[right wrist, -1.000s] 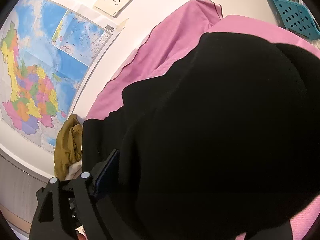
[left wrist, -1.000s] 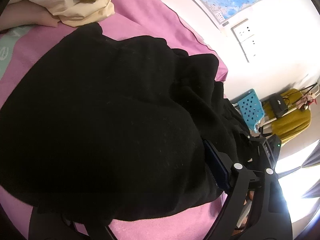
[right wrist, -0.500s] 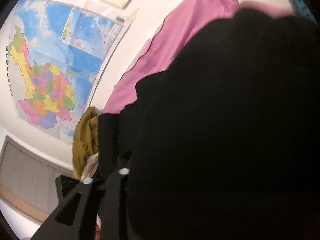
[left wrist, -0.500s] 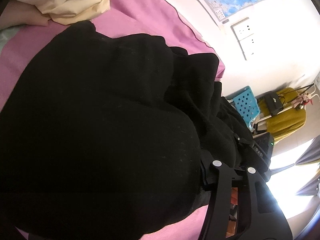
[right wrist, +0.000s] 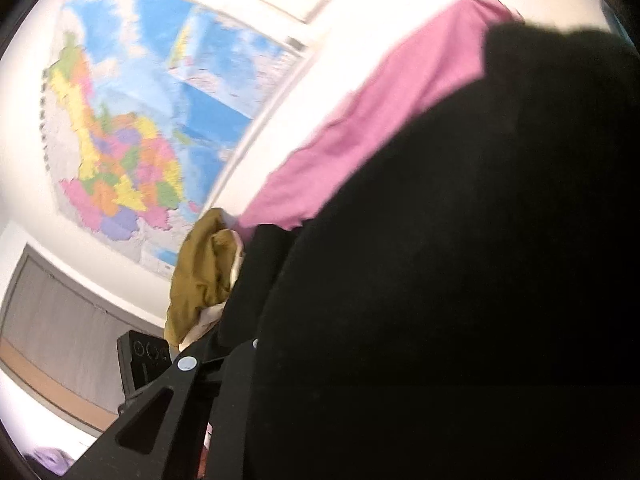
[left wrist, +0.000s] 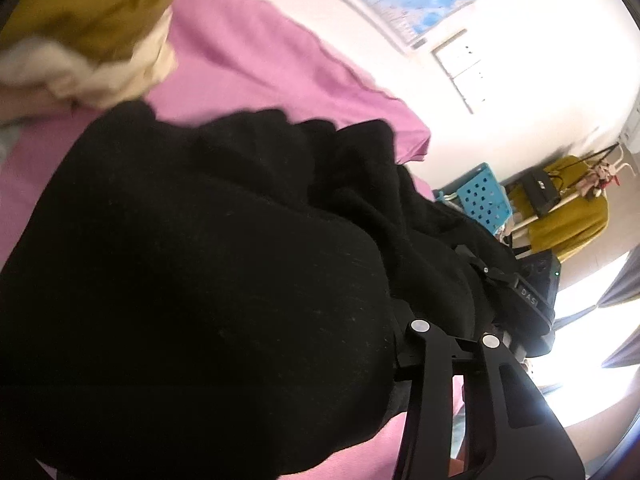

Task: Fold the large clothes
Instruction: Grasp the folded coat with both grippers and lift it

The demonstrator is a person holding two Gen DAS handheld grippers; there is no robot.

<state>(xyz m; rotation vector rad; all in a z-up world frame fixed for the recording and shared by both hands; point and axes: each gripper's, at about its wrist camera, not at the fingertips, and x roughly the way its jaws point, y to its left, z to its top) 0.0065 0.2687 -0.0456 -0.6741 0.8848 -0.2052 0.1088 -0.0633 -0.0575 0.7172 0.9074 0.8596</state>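
Presently, left tool: the left tool (left wrist: 404, 344) has one finger showing bare while the other side is buried under black cloth; it appears clamped on a fold of the black garment (left wrist: 208, 264), though the fingertips themselves are covered.
Right tool: the right tool (right wrist: 236, 364) likewise shows one bare finger, with cloth draped over the rest; judged to be pinching the garment's edge, tips hidden.
Why held so: both tools grip the cloth at separate places, so the garment hangs and bulges between them; judged a lift to carry one part over another for a fold.
Garment position: bulk close to both cameras, its far part lying on the pink bed (left wrist: 256, 48).
Step in hand: fold under way, not yet laid flat; garment rumpled at the far right in the left view.
Clothes pile: mustard and cream cloth (left wrist: 92, 28) heaped at the bed's far end, just beside the black garment's edge; kept apart from the working area.
Count, tools: two.
Count, black garments: one.
Count, other cloth in pile: at least two colours; number of pieces cannot be told.
Count, wall maps: one large map (right wrist: 132, 140) with a smaller sheet overlapping.
Count, blue perforated baskets: one blue basket (left wrist: 480, 196), beyond the bed.
Risk: blur in both views suggests motion; cloth could slip.
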